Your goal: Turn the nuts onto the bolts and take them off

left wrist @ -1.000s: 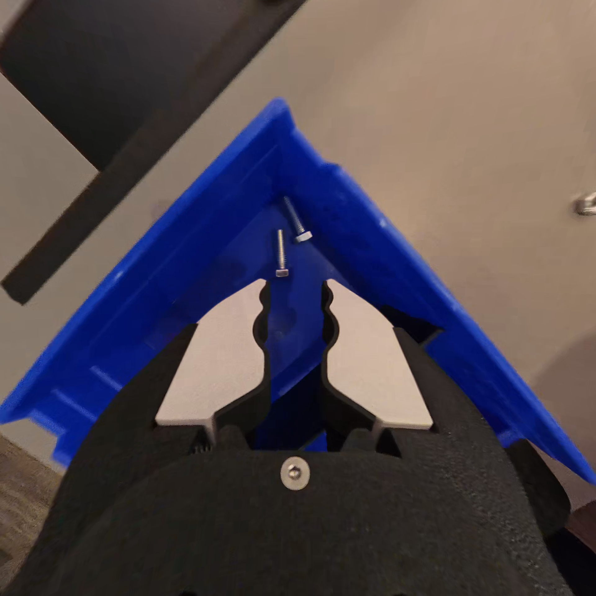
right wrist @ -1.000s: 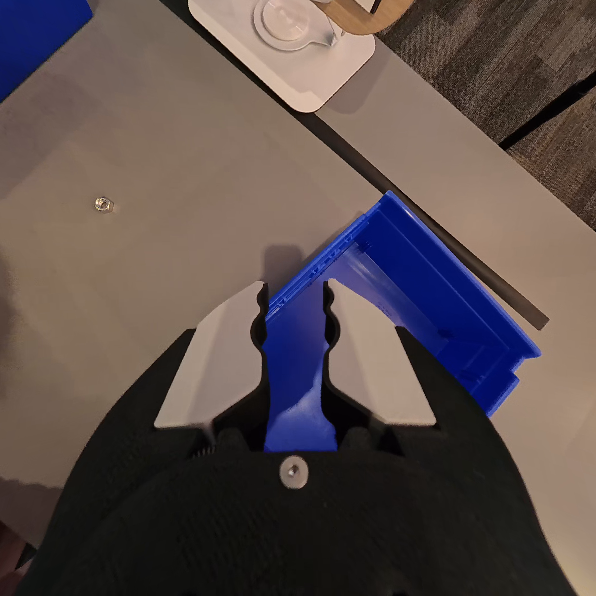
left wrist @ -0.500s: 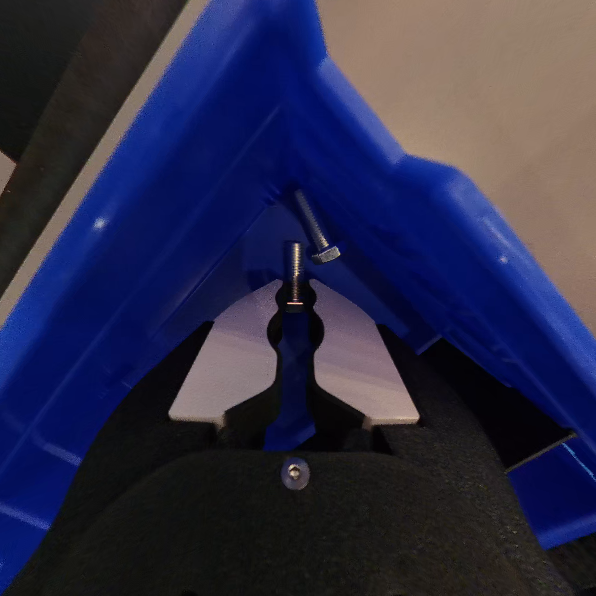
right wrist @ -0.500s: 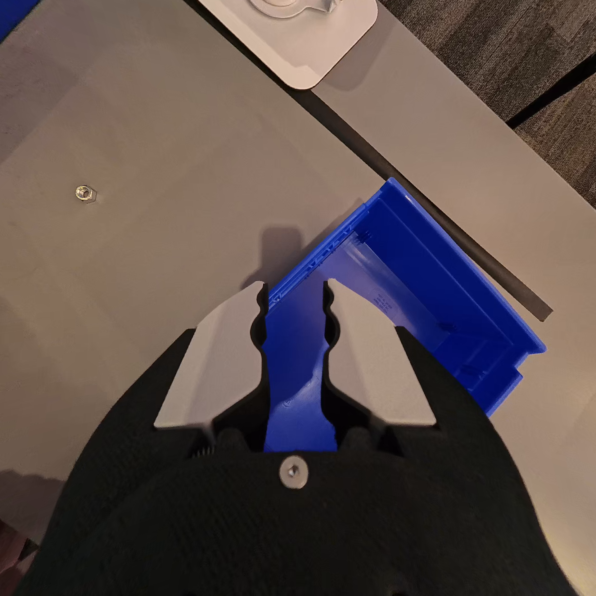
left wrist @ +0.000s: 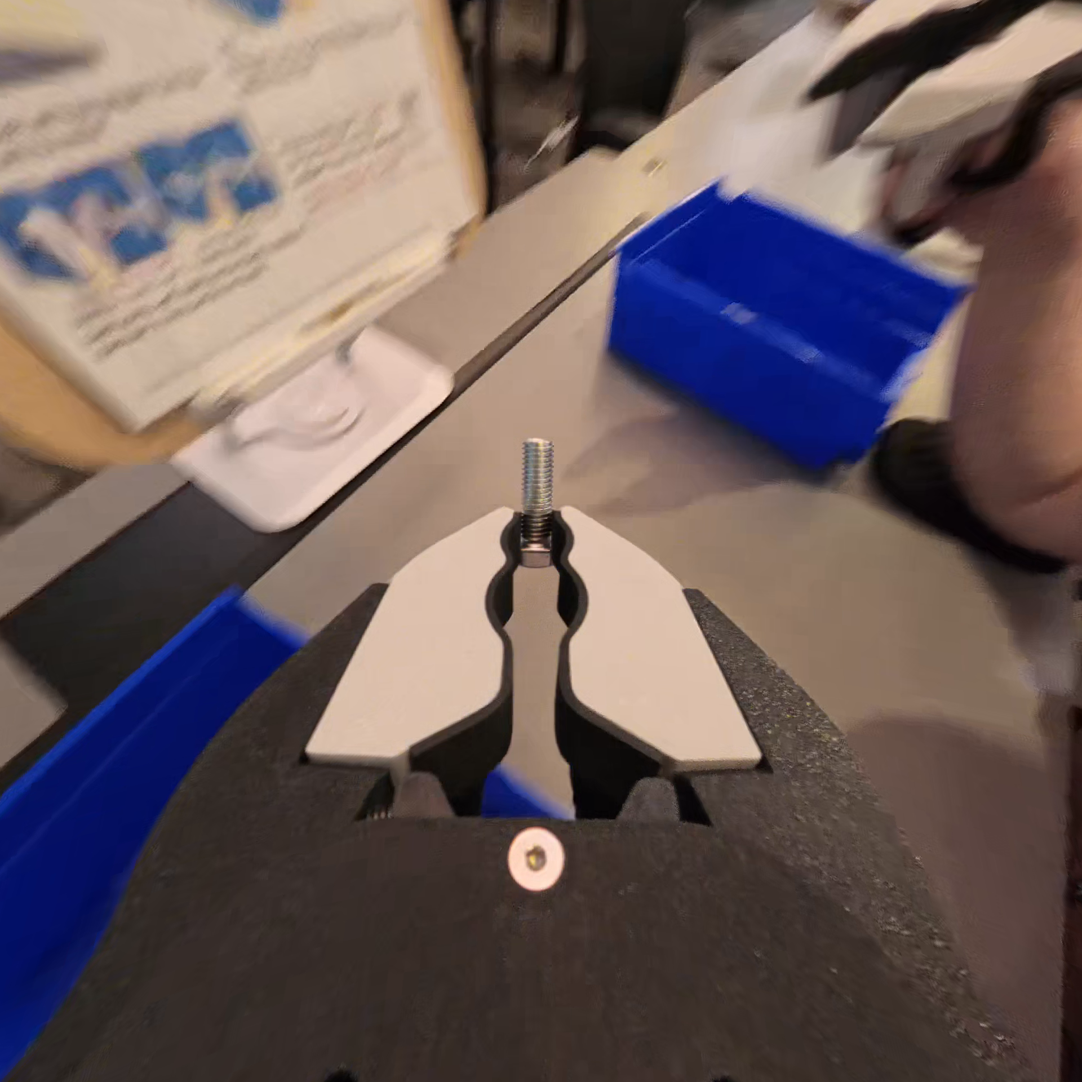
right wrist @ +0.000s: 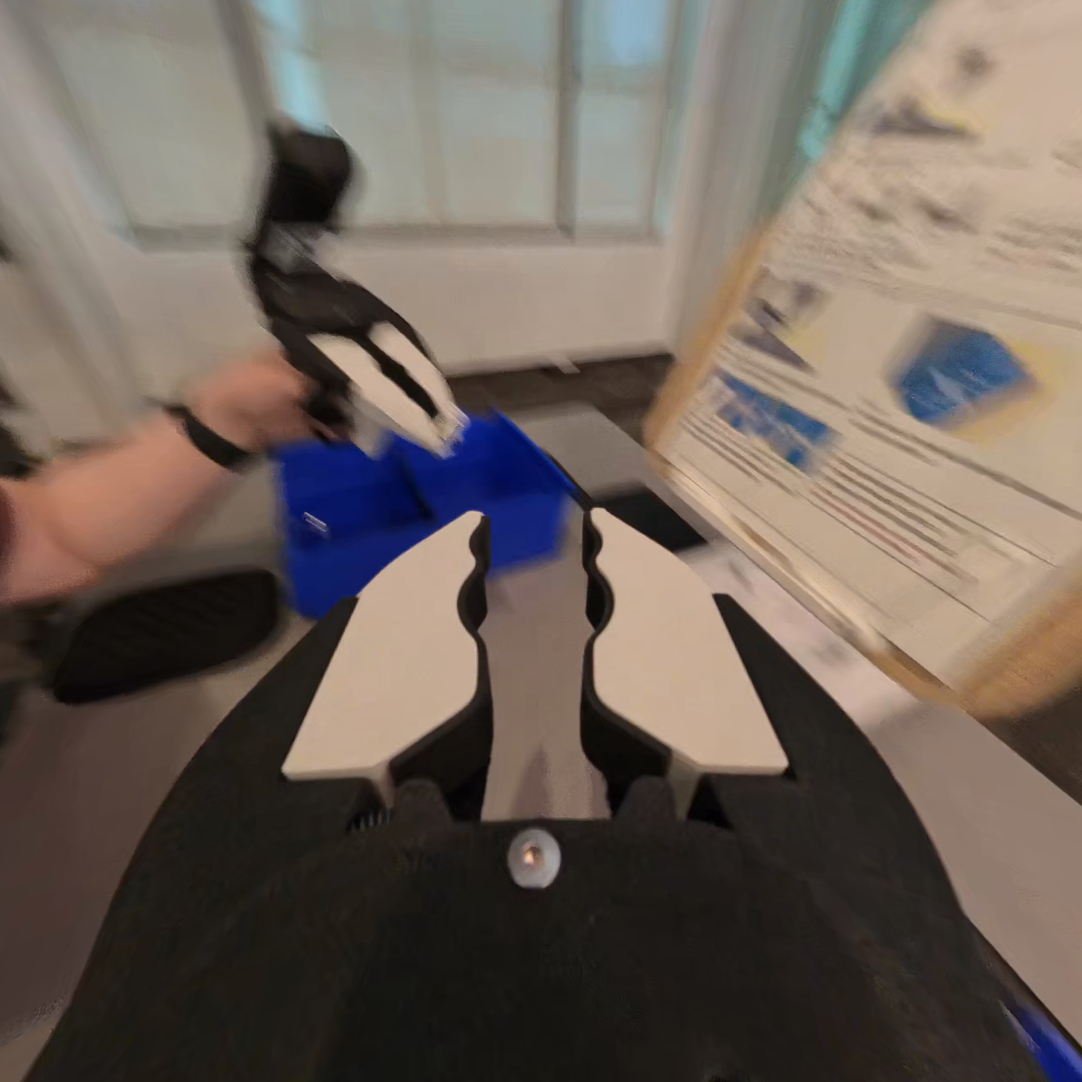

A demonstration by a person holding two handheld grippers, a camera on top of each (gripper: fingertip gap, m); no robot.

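In the left wrist view my left gripper [left wrist: 537,518] is shut on a silver bolt [left wrist: 537,477]. It holds the bolt by its head end, with the threaded shank pointing forward past the tips, above the grey table [left wrist: 732,585]. My right gripper [right wrist: 533,527] is open and empty over the table. It also shows blurred at the top right of the left wrist view [left wrist: 937,76]. The right wrist view shows the left gripper [right wrist: 389,383] in a hand above a blue bin [right wrist: 363,497]. A small silver piece [right wrist: 316,521] lies in that bin. No nut shows clearly.
A second blue bin [left wrist: 761,328] sits on the table ahead right of the left gripper. The first bin's edge [left wrist: 117,732] is at lower left. A poster board [left wrist: 205,175] on a white stand [left wrist: 328,433] rises at the table's far edge. A forearm [left wrist: 1024,380] is at the right.
My left gripper shut on a bolt inside the blue bin and lifted it out. Both grippers tilted up from looking down to looking across the table. The right gripper stayed open.
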